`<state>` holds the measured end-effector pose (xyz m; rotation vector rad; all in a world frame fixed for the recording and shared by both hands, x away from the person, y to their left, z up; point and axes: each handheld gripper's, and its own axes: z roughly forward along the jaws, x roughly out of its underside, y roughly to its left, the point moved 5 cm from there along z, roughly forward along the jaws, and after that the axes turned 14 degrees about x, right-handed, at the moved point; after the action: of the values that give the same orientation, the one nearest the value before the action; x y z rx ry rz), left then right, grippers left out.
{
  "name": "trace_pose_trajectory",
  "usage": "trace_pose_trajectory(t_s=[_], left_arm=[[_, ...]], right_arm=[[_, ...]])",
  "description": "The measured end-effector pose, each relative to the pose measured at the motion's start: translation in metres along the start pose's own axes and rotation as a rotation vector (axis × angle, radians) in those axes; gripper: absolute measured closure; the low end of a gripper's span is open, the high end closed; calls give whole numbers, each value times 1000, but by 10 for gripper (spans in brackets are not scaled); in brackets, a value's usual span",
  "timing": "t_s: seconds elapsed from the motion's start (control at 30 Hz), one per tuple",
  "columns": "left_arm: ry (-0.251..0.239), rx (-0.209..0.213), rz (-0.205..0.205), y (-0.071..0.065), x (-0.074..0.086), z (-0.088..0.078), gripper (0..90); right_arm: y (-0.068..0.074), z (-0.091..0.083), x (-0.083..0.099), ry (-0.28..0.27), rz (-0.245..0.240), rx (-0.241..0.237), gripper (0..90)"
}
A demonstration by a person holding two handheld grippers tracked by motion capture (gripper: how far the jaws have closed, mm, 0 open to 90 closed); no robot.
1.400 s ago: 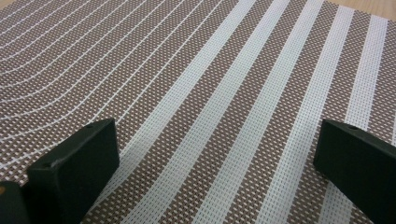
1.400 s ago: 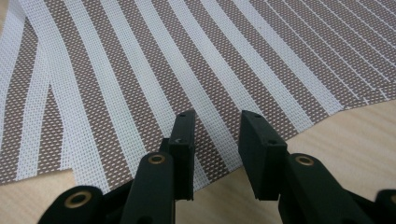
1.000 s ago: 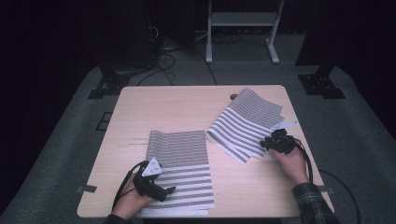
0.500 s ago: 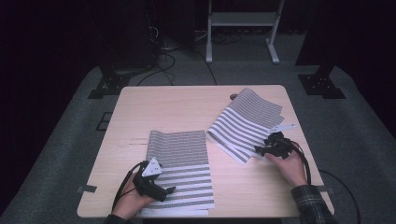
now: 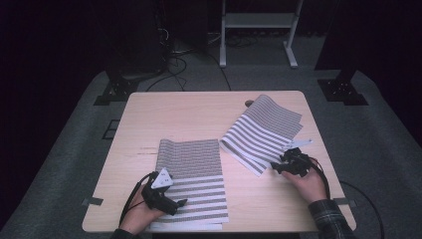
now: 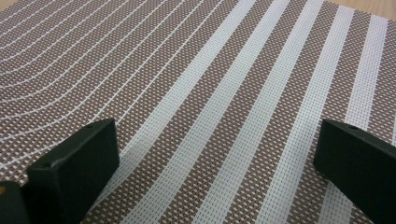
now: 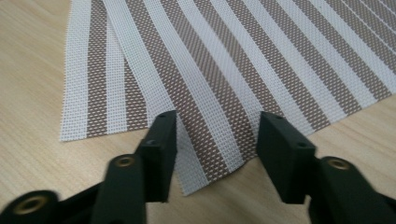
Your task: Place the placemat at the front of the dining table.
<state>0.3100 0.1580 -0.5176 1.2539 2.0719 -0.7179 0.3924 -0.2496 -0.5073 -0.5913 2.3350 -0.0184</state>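
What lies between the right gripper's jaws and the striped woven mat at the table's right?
Nothing: in the right gripper view the right gripper straddles the corner of the brown-and-white striped woven mat, jaws apart, just closing.

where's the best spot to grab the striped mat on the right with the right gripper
Probably the near corner of the right striped mat, which points at the right gripper. That corner curls slightly off the table, so one jaw could slide under it. Come in low from the person's edge; the jaws already straddle it, apart.
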Motion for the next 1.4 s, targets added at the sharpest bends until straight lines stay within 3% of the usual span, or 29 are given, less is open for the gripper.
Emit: trace_pose_trajectory(t_s=[0.23, 0.33, 0.4, 0.57, 0.73, 0.97, 1.17, 1.4], left_arm=[[1, -5, 2, 0, 0, 0, 0], [4, -5, -12, 0, -3, -2, 0], [-10, -5, -26, 1, -6, -5, 23], [-35, -7, -34, 3, -8, -9, 43], [-37, -25, -27, 4, -12, -12, 43], [-46, -33, -33, 6, -15, -15, 43], [-54, -31, -44, 7, -15, -18, 43], [-74, -47, -41, 9, -17, -23, 43]], right_arm=[[3, -1, -2, -4, -16, -23, 795], [1, -1, -4, 20, 23, -53, 861], [-1, -3, -7, 27, 39, -71, 870], [-4, -10, -20, -30, 64, -109, 874], [1, -17, -37, -85, 29, -138, 875], [20, -22, -68, -151, -25, -194, 878], [34, -21, -90, -185, -45, -250, 879], [53, -25, -113, -215, -101, -309, 879]])
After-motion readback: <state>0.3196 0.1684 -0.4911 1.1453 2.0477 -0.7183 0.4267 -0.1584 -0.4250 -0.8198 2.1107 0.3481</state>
